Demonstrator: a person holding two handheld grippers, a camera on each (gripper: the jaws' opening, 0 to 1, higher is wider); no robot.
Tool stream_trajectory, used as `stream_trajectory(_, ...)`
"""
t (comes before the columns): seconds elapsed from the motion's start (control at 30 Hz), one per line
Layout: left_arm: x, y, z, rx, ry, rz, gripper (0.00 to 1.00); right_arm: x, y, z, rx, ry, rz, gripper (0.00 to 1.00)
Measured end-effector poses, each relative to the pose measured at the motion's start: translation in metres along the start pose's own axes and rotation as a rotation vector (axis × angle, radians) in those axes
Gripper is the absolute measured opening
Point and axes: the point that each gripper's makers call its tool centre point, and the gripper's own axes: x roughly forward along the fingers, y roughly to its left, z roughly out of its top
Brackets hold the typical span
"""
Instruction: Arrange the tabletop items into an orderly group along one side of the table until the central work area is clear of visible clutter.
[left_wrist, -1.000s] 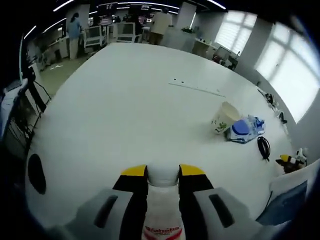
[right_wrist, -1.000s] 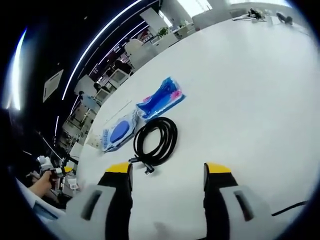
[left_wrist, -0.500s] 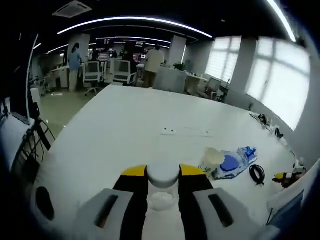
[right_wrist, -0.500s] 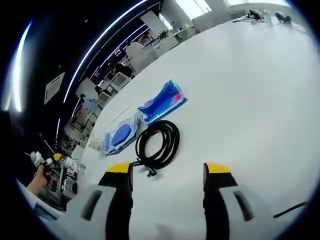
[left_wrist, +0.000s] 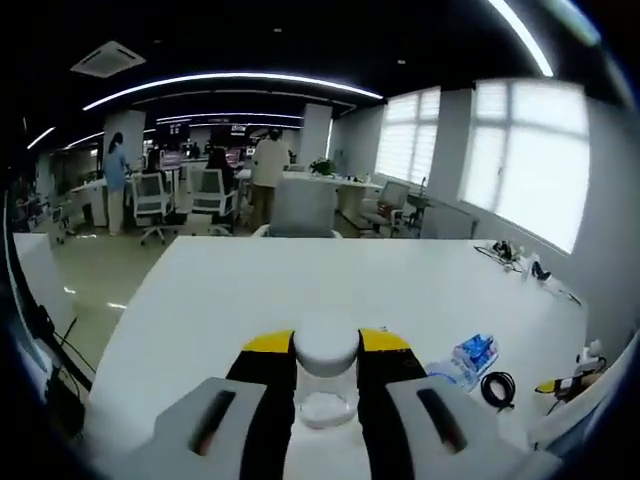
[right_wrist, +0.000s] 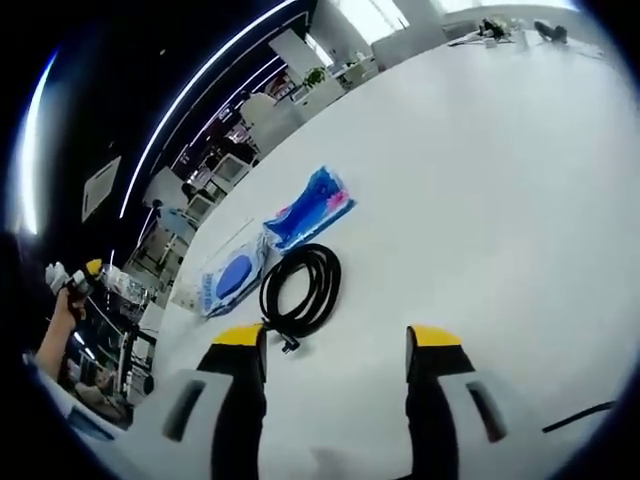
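A clear bottle with a white cap (left_wrist: 326, 372) is clamped between the yellow-tipped jaws of my left gripper (left_wrist: 326, 346), raised above the white table (left_wrist: 250, 290). Far right in the left gripper view lie a blue packet (left_wrist: 470, 354) and a black cable coil (left_wrist: 497, 388). My right gripper (right_wrist: 336, 342) hangs open over the table with nothing between its jaws. Just ahead of it lies the cable coil (right_wrist: 300, 290). Beyond the coil sit a blue packet (right_wrist: 308, 208) and a blue-and-white packet (right_wrist: 232, 277). The left gripper (right_wrist: 78, 278) shows at the left edge, held by a hand.
A thin black wire (right_wrist: 575, 418) crosses the table near the right gripper. Small items (right_wrist: 500, 28) lie at the table's far end. Office chairs (left_wrist: 215, 195) and standing people (left_wrist: 268, 175) are beyond the table. The table (right_wrist: 500, 200) stretches bare to the right of the packets.
My left gripper has risen and tipped up with the bottle, so its view now takes in the room. The right gripper has barely shifted and stays open over the cable coil.
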Motion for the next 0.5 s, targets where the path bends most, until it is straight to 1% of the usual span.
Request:
stream_trajectory(0.07,0.007,-0.004,0.001,0.026,0.013,-0.007,0.2,0.001,0.0,-0.002,0.014,-0.002,-0.003,0.55)
stream_trajectory(0.17,0.016,-0.006,-0.009,0.042,0.046,-0.009,0.2,0.003,0.001,-0.003,0.016,0.0,-0.004,0.54)
stream_trajectory(0.3,0.03,-0.007,-0.033,0.037,0.091,-0.019,0.2,0.005,0.005,-0.003,0.021,0.002,0.001,0.54)
stream_trajectory(0.33,0.032,-0.007,-0.036,0.036,0.094,-0.02,0.2,0.006,0.005,-0.002,0.021,0.002,0.002,0.54)
stream_trajectory(0.5,0.048,-0.012,-0.073,0.018,0.168,-0.019,0.2,0.008,0.005,-0.001,0.018,0.007,0.003,0.54)
